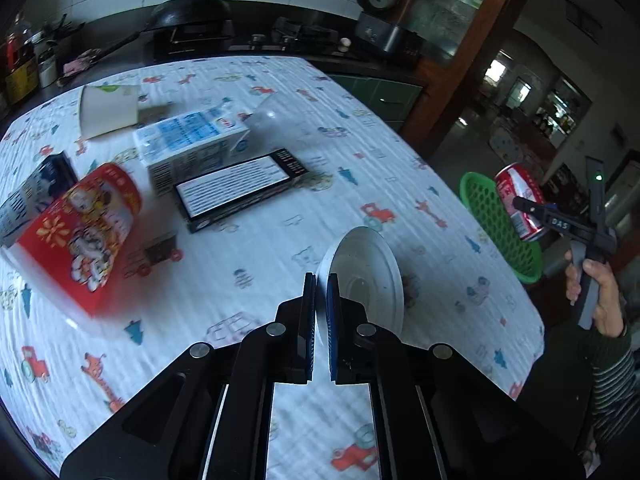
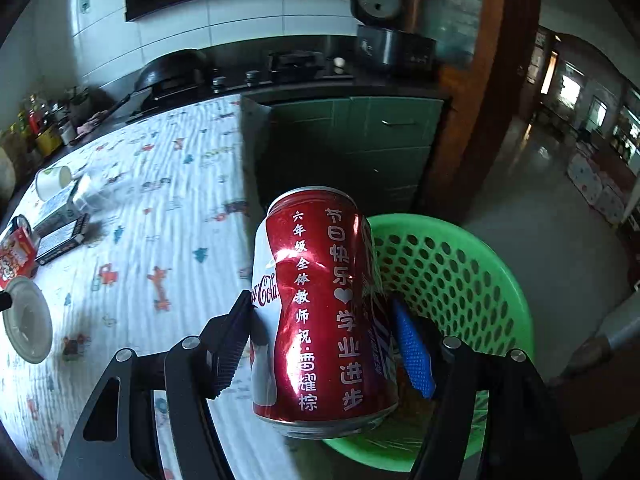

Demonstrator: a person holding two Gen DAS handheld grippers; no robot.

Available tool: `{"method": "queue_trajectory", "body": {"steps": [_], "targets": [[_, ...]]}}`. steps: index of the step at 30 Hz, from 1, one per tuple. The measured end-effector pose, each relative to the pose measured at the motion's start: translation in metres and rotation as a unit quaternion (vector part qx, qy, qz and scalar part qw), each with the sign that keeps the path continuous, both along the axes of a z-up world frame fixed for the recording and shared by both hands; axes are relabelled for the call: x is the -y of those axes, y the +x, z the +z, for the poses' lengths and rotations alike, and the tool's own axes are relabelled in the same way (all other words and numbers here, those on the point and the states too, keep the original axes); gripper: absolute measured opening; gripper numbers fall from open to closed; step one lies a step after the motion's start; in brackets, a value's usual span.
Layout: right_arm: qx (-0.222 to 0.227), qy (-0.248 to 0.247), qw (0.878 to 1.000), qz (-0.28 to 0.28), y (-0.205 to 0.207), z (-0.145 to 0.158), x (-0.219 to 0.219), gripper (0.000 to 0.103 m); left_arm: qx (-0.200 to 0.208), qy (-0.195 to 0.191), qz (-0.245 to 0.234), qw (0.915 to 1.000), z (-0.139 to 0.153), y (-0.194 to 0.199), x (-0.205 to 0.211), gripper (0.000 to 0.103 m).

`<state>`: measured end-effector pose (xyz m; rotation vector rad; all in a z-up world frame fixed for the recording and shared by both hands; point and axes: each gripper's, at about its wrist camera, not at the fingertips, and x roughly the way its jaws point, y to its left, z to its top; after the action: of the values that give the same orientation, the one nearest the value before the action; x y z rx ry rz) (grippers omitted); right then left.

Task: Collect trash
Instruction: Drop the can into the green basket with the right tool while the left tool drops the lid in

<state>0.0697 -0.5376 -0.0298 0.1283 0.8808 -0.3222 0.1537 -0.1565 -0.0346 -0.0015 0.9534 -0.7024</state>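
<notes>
A: What do the right tongs (image 2: 324, 344) hold?

B: A dented red cola can (image 2: 320, 312), clamped at its waist between the black pad on one side and the blue pad on the other; the can stands roughly upright in the grip, its bottom rim toward the camera; it hangs above the near edge of a green perforated basket (image 2: 460, 280), which sits beyond the edge of the tabletop (image 2: 160, 208).

A: And the left tongs (image 1: 321, 280)?

B: Drawn narrow, pinching the rim of a white plastic lid (image 1: 368, 276); the lid is tilted on edge, lifted off the patterned cloth; from the right wrist view the same lid shows at the far left, pale and round.

A: What trash is left on the tabletop?

B: A red snack box (image 1: 80, 232) with cartoon figures, lying tilted at the left; a dark carton (image 1: 36, 196) just behind it; a flat black box (image 1: 240, 188) with a white label near the middle; a blue and white milk carton (image 1: 192, 144) on its side, touching the black box; a white paper cup (image 1: 108, 110) tipped over beyond that; a clear plastic cup (image 1: 280, 120) beside the carton, blurred.

A: Is the person in view?

B: A hand (image 1: 600, 296) on the right tool's grip, with a striped sleeve (image 1: 612, 372) below it, seen from the left wrist; the can and the basket show there too, well apart from the lid.
</notes>
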Motion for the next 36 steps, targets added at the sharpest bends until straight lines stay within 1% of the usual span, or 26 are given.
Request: {"method": "queue_trajectory", "body": {"steps": [5, 8, 10, 12, 16, 21, 24, 27, 30, 32, 33, 34, 35, 36], "targets": [[-0.02, 0.001, 0.999, -0.038, -0.011, -0.021, 0.039, 0.066, 0.009, -0.01, -0.053, 0.9985, 0.019, 0.001, 0.064, 0.004], [-0.024, -0.001, 0.998, -0.054, -0.019, -0.032, 0.055, 0.066, 0.004, -0.019, -0.082, 0.9965, 0.027, 0.002, 0.102, 0.004], [-0.018, 0.011, 0.998, -0.058, -0.027, -0.034, 0.064, 0.068, 0.005, -0.02, -0.102, 0.9946, 0.032, 0.002, 0.128, 0.004], [-0.013, 0.009, 0.998, -0.064, -0.034, -0.033, 0.069, 0.074, 0.005, -0.019, -0.12, 0.9926, 0.035, 0.0, 0.154, 0.004], [0.003, 0.014, 0.997, -0.07, -0.05, -0.027, 0.079, 0.075, 0.004, -0.022, -0.155, 0.9877, 0.041, -0.003, 0.206, 0.004], [0.025, -0.001, 0.997, -0.075, -0.074, -0.012, 0.081, 0.08, 0.001, -0.014, -0.182, 0.9832, 0.036, -0.01, 0.264, 0.004], [0.036, -0.01, 0.996, -0.076, -0.087, -0.003, 0.08, 0.081, -0.012, -0.009, -0.193, 0.981, 0.027, -0.013, 0.294, 0.004], [0.049, -0.012, 0.996, -0.076, -0.102, 0.004, 0.08, 0.082, -0.014, 0.005, -0.197, 0.9802, 0.017, -0.016, 0.319, 0.005], [0.057, -0.011, 0.996, -0.075, -0.112, 0.008, 0.078, 0.082, -0.035, 0.009, -0.2, 0.9792, 0.007, -0.016, 0.331, 0.007], [0.06, -0.013, 0.996, -0.072, -0.116, 0.011, 0.076, 0.082, -0.046, 0.007, -0.204, 0.9779, 0.002, -0.017, 0.335, 0.013], [0.06, -0.014, 0.996, -0.071, -0.117, 0.012, 0.075, 0.082, -0.046, 0.008, -0.204, 0.9779, 0.0, -0.017, 0.336, 0.023], [0.061, -0.014, 0.996, -0.07, -0.118, 0.013, 0.074, 0.082, -0.044, 0.009, -0.203, 0.9782, 0.0, -0.018, 0.334, 0.038], [0.063, -0.013, 0.996, -0.068, -0.119, 0.013, 0.072, 0.082, -0.039, 0.009, -0.201, 0.9788, 0.001, -0.02, 0.333, 0.044], [0.064, -0.013, 0.996, -0.065, -0.119, 0.014, 0.07, 0.082, -0.033, 0.009, -0.198, 0.9796, 0.002, -0.021, 0.33, 0.047]]}}
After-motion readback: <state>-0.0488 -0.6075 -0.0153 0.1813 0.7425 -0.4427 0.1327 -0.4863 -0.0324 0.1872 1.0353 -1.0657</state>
